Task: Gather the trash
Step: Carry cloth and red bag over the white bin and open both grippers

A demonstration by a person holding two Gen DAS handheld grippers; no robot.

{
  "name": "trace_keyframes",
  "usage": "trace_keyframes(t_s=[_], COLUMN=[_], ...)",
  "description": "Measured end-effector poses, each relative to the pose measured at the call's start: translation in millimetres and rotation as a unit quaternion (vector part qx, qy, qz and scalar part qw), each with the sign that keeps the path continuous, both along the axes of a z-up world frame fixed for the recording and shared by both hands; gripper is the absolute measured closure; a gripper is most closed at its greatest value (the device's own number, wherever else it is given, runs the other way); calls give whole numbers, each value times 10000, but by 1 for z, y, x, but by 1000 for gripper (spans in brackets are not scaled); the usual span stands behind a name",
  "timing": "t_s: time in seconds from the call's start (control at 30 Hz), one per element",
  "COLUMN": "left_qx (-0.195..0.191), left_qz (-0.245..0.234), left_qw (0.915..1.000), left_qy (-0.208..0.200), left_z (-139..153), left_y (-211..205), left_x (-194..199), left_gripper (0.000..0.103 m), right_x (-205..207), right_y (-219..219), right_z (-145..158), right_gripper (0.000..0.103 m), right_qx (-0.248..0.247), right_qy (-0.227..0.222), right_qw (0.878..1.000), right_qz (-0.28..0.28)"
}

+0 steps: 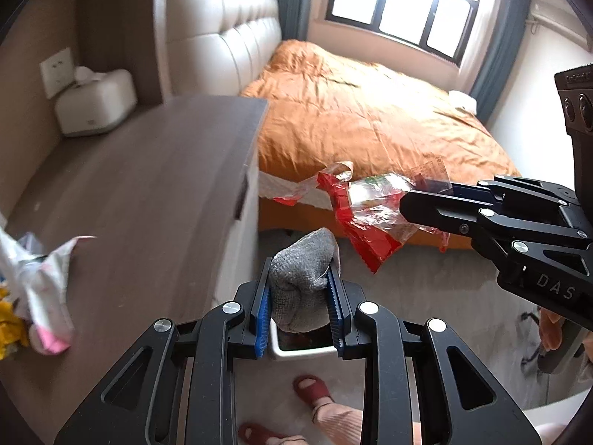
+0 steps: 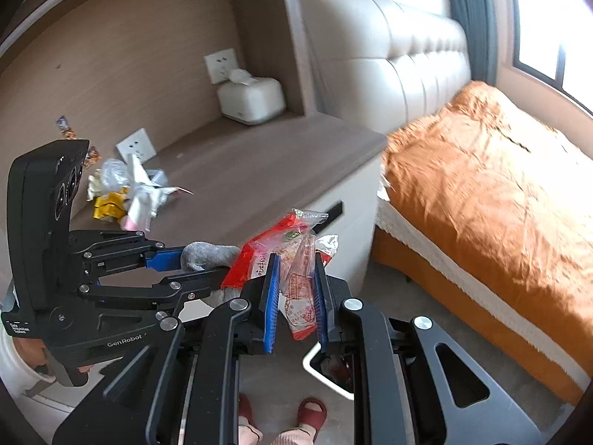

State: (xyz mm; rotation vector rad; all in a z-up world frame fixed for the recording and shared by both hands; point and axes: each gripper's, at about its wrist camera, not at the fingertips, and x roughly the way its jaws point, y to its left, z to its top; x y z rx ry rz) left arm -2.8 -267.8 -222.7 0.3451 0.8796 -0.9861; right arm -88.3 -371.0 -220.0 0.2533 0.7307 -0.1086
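Two grippers: both loaded, held in the air above the floor beside the bed (image 1: 370, 118).
right gripper (image 2: 294, 293): fingers clenched on a red-and-clear plastic wrapper (image 2: 292, 259); seen from the left wrist view it (image 1: 426, 204) pinches one edge and the rest of the wrapper (image 1: 367, 215) hangs free.
left gripper (image 1: 301, 296): fingers clamped on a grey cloth (image 1: 302, 278), bunched between the blue pads.
grey cloth: soft, light, compressible; looks well seated; whether it counts as trash I cannot tell.
wrapper handling: very light, thin, crinkly, slippery film; no stiffness, flaps and folds; not fragile. An edge grip can slide out, so a pinch deeper on a bunched or doubled part seems safer.
bin (image 2: 326, 367): white rim low on the floor, partly hidden by the fingers; the left wrist view shows the same rim (image 1: 296, 352) right under the cloth. Likely drop spot, judging by the task.
remaining trash: pile of wrappers (image 2: 126, 193) on the brown surface (image 2: 259, 170), white, clear and yellow pieces; also at the left edge of the left wrist view (image 1: 33, 293), blurred.
pile handling: same light loose film; best taken piece by piece at a crumpled ridge, not a flat sheet lying on the surface.
other: white tissue box (image 2: 252, 100) at the back of the surface, well apart from the pile.
risk: wrapper snagging on the pads on release.
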Motion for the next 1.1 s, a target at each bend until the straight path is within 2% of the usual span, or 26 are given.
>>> trace_keyframes(t_s=[0.2, 0.4, 0.5, 0.73, 0.93, 1.1], left_qx=[128, 368, 455, 821, 1077, 1278], left_qz=[-233, -344, -348, -323, -401, -364], left_qw=[9993, 9969, 9957, 9876, 9821, 9783], left_qy=[273, 603, 734, 1300, 1492, 1591], left_z=[-36, -101, -131, -235, -314, -366], left_y=[-34, -71, -83, -107, -128, -135], left_x=[3, 12, 15, 24, 24, 26], left_gripper=[77, 77, 77, 77, 77, 77], right_x=[-1, 6, 10, 26, 45, 53], right_y=[-26, -47, -58, -81, -98, -101], right_z=[-38, -89, -120, -216, -300, -348], right_gripper=[85, 85, 85, 85, 85, 85], right_qx=[156, 364, 504, 745, 1024, 1069], right_qy=[329, 662, 858, 1422, 1797, 1982], right_qw=[9990, 9960, 9935, 9842, 9750, 9714], right_qz=[-269, -478, -559, -743, -813, -753])
